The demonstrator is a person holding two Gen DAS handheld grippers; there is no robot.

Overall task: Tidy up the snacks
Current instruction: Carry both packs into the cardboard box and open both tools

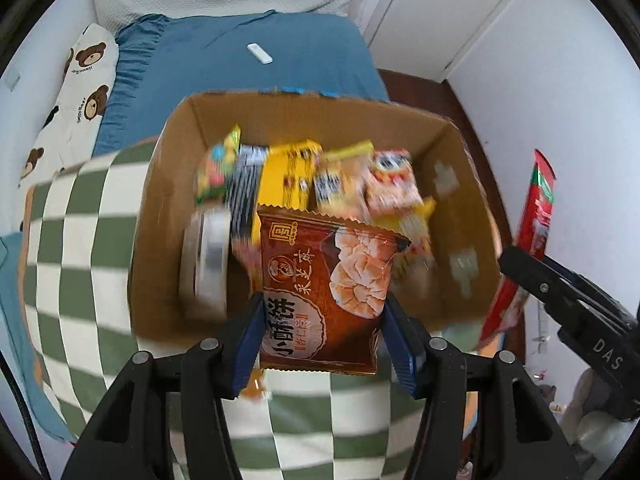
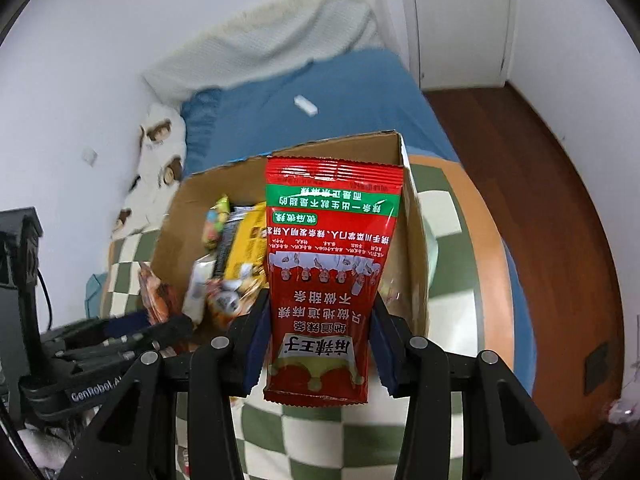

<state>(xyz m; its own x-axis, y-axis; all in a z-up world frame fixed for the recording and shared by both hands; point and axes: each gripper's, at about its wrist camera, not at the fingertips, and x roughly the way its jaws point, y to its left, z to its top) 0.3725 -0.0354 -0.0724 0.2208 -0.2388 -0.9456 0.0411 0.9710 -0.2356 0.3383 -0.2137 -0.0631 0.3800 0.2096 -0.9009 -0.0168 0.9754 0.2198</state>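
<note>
My left gripper (image 1: 324, 336) is shut on a brown pastry snack packet (image 1: 324, 280) and holds it over the near edge of an open cardboard box (image 1: 160, 208). The box holds several snack packets (image 1: 304, 176) and a roll of tape (image 1: 210, 256). My right gripper (image 2: 318, 344) is shut on a red spicy-strip packet (image 2: 328, 264) and holds it upright above the near side of the same box (image 2: 176, 216). The red packet (image 1: 536, 216) and the right gripper's body show at the right of the left wrist view. The brown packet (image 2: 158, 296) shows at the left of the right wrist view.
The box sits on a green and white checkered blanket (image 1: 80, 240) on a bed with a blue sheet (image 1: 248, 64). A bear-print pillow (image 1: 76, 92) lies at the left. A small white object (image 1: 259, 53) lies on the sheet. Brown wood floor (image 2: 540, 184) and a white door (image 2: 460, 20) are at right.
</note>
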